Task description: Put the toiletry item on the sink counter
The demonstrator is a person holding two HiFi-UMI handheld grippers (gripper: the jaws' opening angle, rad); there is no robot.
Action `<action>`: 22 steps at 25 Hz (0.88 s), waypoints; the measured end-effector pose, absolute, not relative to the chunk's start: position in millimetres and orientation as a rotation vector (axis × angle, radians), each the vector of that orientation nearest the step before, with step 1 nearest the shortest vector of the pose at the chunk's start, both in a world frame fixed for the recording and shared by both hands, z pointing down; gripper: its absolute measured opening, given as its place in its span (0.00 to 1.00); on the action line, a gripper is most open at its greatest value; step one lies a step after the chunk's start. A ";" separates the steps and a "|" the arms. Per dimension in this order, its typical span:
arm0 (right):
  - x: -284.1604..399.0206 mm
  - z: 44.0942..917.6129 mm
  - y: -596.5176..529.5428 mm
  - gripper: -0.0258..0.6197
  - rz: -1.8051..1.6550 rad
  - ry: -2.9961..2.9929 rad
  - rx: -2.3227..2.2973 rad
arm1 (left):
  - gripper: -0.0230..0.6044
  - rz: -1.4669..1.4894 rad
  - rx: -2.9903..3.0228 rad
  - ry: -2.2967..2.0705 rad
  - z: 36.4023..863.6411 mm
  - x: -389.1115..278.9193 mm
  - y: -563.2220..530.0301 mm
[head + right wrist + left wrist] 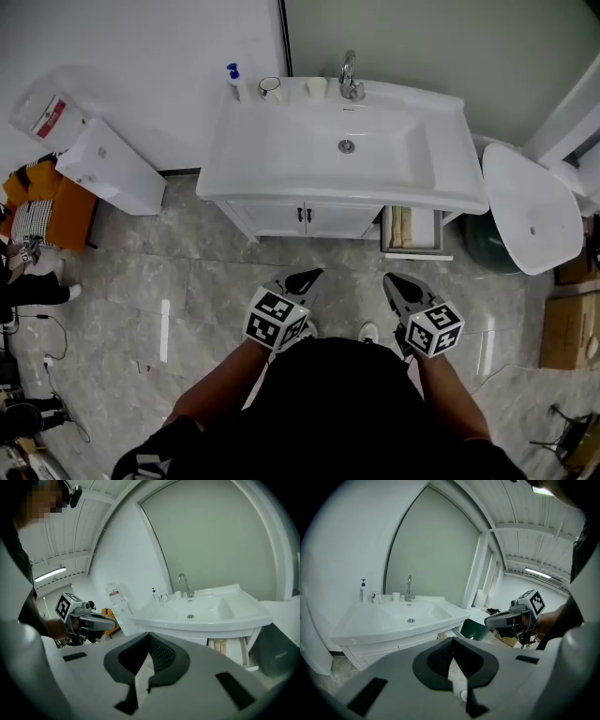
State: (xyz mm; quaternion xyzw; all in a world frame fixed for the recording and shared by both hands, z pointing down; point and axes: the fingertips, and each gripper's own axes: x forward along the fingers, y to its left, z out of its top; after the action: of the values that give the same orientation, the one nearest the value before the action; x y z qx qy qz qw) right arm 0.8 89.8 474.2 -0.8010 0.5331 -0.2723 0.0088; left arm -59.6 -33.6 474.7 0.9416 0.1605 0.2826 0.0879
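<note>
Hanging closed and empty side by side, the left gripper (312, 276) and right gripper (393, 279) face the sink counter (452, 180) well ahead, where a pump bottle (234, 82) stands far ahead-left, likely light, slick and tippy, best pinched round its body.
</note>
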 end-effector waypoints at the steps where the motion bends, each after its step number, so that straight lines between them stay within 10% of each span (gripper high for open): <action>1: 0.1 477.4 92.2 0.04 -0.873 1.675 -2.486 | 0.04 0.839 2.799 0.467 474.1 -58.8 -30.3; 22: 27.9 477.9 140.7 0.04 -0.831 1.720 -2.426 | 0.04 0.883 2.855 0.406 469.1 -39.7 30.8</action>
State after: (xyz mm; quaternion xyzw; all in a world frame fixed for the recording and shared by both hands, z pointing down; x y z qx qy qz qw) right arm 27.9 140.7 477.9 -0.7854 0.5568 -0.2692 0.0269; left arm -39.7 30.8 469.1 0.9448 0.1342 0.2922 0.0628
